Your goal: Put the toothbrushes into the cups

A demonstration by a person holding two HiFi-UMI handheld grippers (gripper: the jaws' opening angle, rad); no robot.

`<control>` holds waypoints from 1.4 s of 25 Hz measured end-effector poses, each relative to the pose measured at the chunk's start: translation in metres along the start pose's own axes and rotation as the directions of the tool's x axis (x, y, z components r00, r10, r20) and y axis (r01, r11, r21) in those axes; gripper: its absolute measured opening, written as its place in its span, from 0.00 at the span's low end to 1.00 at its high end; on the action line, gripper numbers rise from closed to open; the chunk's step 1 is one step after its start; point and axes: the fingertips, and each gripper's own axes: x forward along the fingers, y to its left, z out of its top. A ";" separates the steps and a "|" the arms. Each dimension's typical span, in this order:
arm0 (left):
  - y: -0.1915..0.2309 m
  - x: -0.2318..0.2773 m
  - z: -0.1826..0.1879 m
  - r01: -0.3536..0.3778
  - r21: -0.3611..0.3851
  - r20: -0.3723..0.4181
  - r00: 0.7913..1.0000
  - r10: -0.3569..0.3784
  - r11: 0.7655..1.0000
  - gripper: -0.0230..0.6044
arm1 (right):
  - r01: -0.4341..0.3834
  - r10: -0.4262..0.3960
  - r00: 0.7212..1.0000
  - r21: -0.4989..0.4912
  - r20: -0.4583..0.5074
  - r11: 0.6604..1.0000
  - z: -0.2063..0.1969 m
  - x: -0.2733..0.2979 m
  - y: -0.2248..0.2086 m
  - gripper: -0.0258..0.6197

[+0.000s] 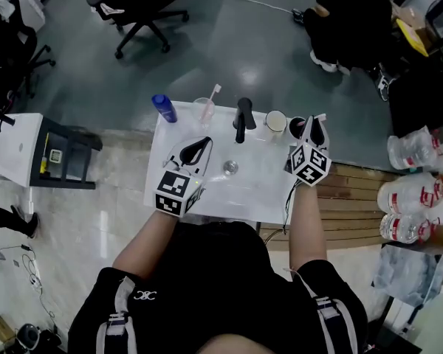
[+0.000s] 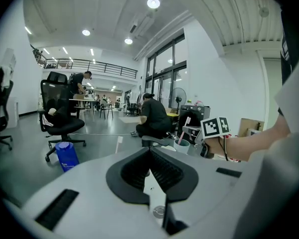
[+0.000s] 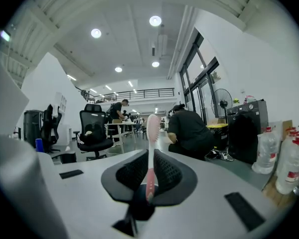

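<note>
The right gripper (image 3: 150, 166) pinches a pink toothbrush (image 3: 152, 133) low on its handle. The brush stands upright between the pads with its bristle head well above them. In the head view this gripper is at the far right of the white counter (image 1: 207, 194), just beside the dark cup (image 1: 297, 127), with the white cup (image 1: 275, 122) to its left. Whether the brush tip is over a rim yet I cannot tell. The left gripper (image 2: 149, 156) has its jaws pressed together on nothing and sits nearer the middle of the counter. A second toothbrush (image 1: 215, 91) already stands in the clear cup (image 1: 204, 109), left of the black faucet (image 1: 243, 118). The brush looks light, stiff and smooth — likely to swivel in a narrow pinch — so a hold on the handle, well below the bristles, seems right. The cups look light enough to tip if nudged.
</note>
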 end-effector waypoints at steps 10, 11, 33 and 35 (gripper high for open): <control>-0.006 0.005 0.002 0.025 0.011 -0.004 1.000 -0.025 1.000 0.06 | 0.033 -0.034 0.994 -0.009 -0.103 0.999 -0.036 -0.005 -0.008 0.11; -0.008 0.005 0.001 0.028 0.013 -0.004 1.000 -0.028 1.000 0.06 | 0.037 -0.037 0.993 -0.007 -0.113 0.999 -0.041 -0.006 -0.009 0.11; -0.031 -0.008 0.010 0.050 0.031 0.031 0.998 -0.051 0.998 0.06 | 0.004 -0.005 0.988 -0.005 -0.156 1.000 -0.052 -0.034 -0.008 0.26; -0.033 -0.010 0.012 0.054 0.030 0.037 0.998 -0.055 0.998 0.06 | 0.004 -0.005 0.990 -0.006 -0.140 1.000 -0.045 -0.042 -0.009 0.27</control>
